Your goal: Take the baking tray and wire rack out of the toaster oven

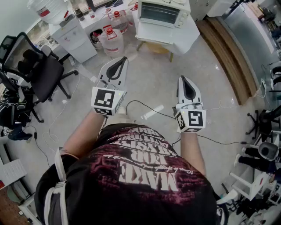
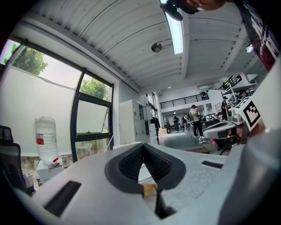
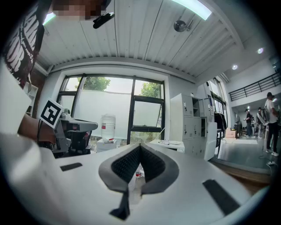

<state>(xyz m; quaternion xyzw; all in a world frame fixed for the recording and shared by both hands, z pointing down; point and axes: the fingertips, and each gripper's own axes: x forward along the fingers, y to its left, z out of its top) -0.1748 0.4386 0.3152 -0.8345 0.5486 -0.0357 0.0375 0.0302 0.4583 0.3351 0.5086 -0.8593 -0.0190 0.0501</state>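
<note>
— Head view, biggest thing first: where does the job stand?

— By my reading it hasn't started. The white table [image 1: 188, 36] sits in the upper middle of the frame, and the toaster oven [image 1: 163, 13] stands on it at the very top edge. A wide stretch of bare floor lies between it and the person.

— Is the oven open?

— The glass door looks closed to me. I can't see the baking tray or the wire rack anywhere, so I take it both are inside. Through the glass I can't make out either one.

— So what's left?

— All of it, I'd say: walk up, open the door, draw out the tray, then the rack.

— And the grippers?

— The left gripper [image 1: 124, 59] is in the centre of the frame, left of the middle. The right gripper [image 1: 182, 78] is a little lower and to the right. Both are held level, pointing toward the table, and neither touches anything.

— Fingers?

— In the left gripper view the dark ribbed pads [image 2: 131, 161] are pressed together at the tip with nothing between them. The right gripper view shows the same: its pads [image 3: 126, 163] meet at the tip and hold nothing.

— Anything in the way?

— A black cable [image 1: 149, 107] trails across the floor just ahead of the person, low enough to catch a foot. A water bottle [image 1: 110, 40] stands beside the table's left corner.
</note>
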